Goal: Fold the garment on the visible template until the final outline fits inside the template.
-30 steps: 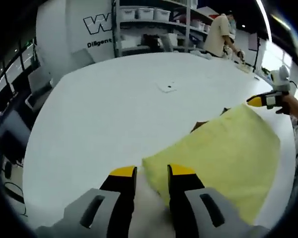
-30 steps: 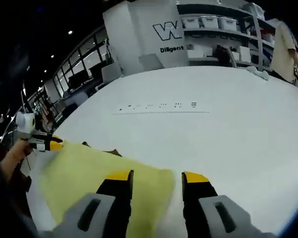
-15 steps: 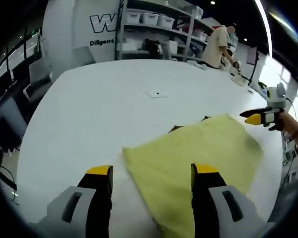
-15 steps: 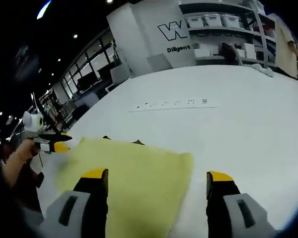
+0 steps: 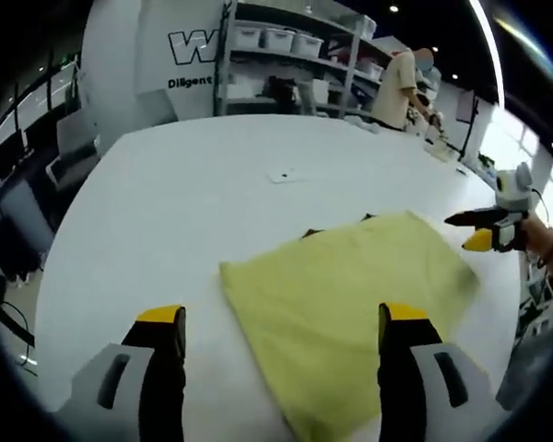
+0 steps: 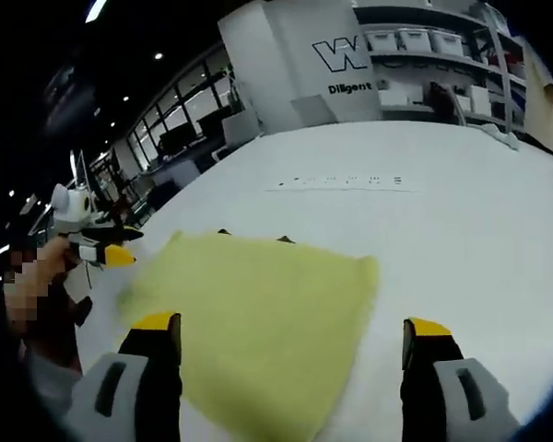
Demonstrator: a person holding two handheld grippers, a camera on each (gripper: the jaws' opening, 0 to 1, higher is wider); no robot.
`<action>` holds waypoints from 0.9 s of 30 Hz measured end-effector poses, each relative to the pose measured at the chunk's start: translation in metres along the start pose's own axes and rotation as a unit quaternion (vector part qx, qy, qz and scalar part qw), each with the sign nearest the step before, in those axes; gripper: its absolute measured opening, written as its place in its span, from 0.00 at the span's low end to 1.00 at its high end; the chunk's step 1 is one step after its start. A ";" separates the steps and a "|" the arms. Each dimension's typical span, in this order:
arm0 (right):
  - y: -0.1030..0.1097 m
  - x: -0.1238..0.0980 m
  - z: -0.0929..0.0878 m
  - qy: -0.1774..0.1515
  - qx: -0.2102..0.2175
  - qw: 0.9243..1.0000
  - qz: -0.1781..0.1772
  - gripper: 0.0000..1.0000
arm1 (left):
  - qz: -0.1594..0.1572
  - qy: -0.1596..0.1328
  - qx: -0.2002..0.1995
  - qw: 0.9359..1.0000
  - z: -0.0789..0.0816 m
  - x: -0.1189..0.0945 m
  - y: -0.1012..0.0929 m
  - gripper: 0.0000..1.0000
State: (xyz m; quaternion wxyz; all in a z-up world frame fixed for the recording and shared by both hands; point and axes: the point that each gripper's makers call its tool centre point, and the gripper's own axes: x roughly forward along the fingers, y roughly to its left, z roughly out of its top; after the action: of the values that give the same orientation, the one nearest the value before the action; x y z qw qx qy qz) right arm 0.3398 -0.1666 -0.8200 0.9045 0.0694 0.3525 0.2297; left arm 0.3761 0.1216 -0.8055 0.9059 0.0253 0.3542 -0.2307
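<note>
1. Both tongs have let go. A second ago the left tongs [image 5: 275, 324] stood nearly closed at the near corner of the yellow garment [image 5: 346, 304]; now their jaws stand wide apart, nothing between them, on either side of the cloth's near end.
2. The right tongs [image 6: 290, 336] have done the same: from a narrow gap on the garment's edge to a wide spread, empty, with the garment [image 6: 258, 313] lying flat between and beyond them.
3. In the left gripper view the right tongs [image 5: 477, 230] hang just past the garment's far right corner, apart from the cloth. In the right gripper view the left tongs [image 6: 106, 247] sit just off its far left corner, a hand behind them.
4. I read this as a fold just laid down and released. Whether the task is finished hangs on the template, and that I cannot judge.
5. The garment lies on the white tabletop [image 5: 194, 212], toward its near right part in the left gripper view. It is a plain, pale yellow, roughly four-sided slab with fairly straight edges, smooth on top, with no sleeve or collar showing.
6. At its far edge small dark brown points [image 5: 311, 232] peek out from under the cloth, perhaps the template.
</note>
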 end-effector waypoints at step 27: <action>0.019 -0.036 -0.036 0.012 -0.027 0.999 0.016 0.97 | -0.004 0.007 -0.019 1.000 -0.046 -0.036 -0.015 0.72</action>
State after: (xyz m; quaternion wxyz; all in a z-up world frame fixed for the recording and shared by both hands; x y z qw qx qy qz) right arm 0.2855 -0.1676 -0.8188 0.8979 0.0483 0.3561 0.2543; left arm 0.3171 0.1326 -0.8148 0.9028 0.0085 0.3651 -0.2270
